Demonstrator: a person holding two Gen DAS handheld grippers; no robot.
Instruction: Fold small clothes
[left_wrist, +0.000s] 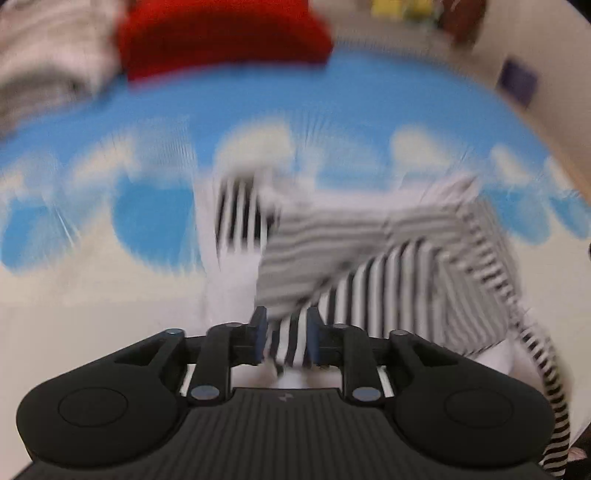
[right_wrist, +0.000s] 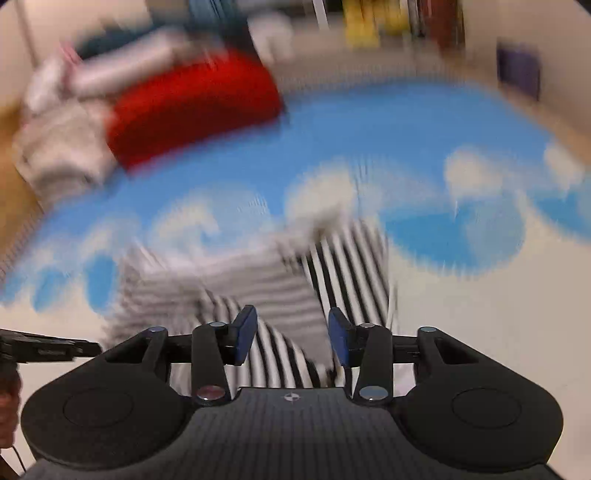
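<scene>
A small black-and-white striped garment (left_wrist: 406, 258) lies partly folded on a blue mat with white clouds (left_wrist: 332, 103). Both views are blurred. My left gripper (left_wrist: 286, 332) hovers over the garment's near edge with its jaws a little apart. Striped cloth shows in the gap, and the pads do not press on it. In the right wrist view the same garment (right_wrist: 258, 273) lies below my right gripper (right_wrist: 291, 332). Its blue pads (right_wrist: 245, 332) stand wide apart with nothing gripped. A black part of the other gripper (right_wrist: 44, 349) shows at the left edge.
A red folded cloth (left_wrist: 221, 33) (right_wrist: 192, 107) lies at the mat's far side, beside a pile of grey and white clothes (left_wrist: 44, 66) (right_wrist: 62, 147). A purple object (left_wrist: 517, 81) (right_wrist: 519, 72) stands at the far right, past the cloud mat (right_wrist: 369, 140).
</scene>
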